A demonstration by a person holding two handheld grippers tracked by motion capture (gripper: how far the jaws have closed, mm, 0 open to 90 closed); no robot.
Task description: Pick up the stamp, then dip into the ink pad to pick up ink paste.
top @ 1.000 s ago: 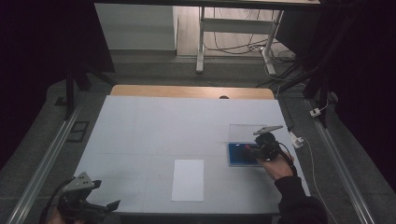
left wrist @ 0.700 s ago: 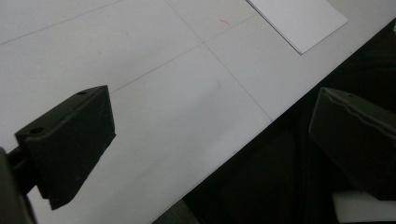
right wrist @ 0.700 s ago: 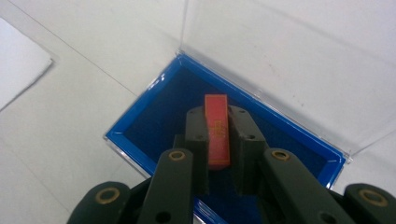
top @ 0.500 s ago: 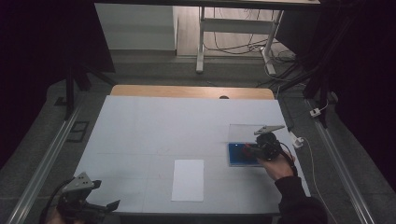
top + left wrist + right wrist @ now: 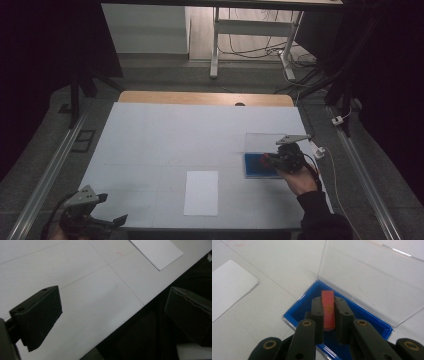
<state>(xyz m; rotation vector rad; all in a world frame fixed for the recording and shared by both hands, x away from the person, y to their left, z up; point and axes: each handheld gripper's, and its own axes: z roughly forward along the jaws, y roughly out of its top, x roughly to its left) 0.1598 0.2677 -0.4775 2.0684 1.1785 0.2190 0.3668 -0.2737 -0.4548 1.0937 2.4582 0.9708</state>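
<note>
Right claw (image 5: 329, 315): jaws clamped on a red stamp (image 5: 328, 310), one black pad pressing each flat side; in the high view the claw (image 5: 272, 161) is held in the person's right hand (image 5: 299, 179).
Red stamp: upright between the pads, its top end sticking out past the fingertips, gold lettering on its narrow face.
Below the claw: a blue ink pad (image 5: 312, 307) in a clear case; the stamp stands over the blue surface.
Beyond the claw: the case's clear lid (image 5: 372, 277), raised and tilted back.
To the claw's left: a white sheet of paper (image 5: 229, 285), well apart from the case, flat on the table (image 5: 175, 135).
Left claw (image 5: 110, 322): jaws wide apart, gripping nothing, over the table's near edge.
</note>
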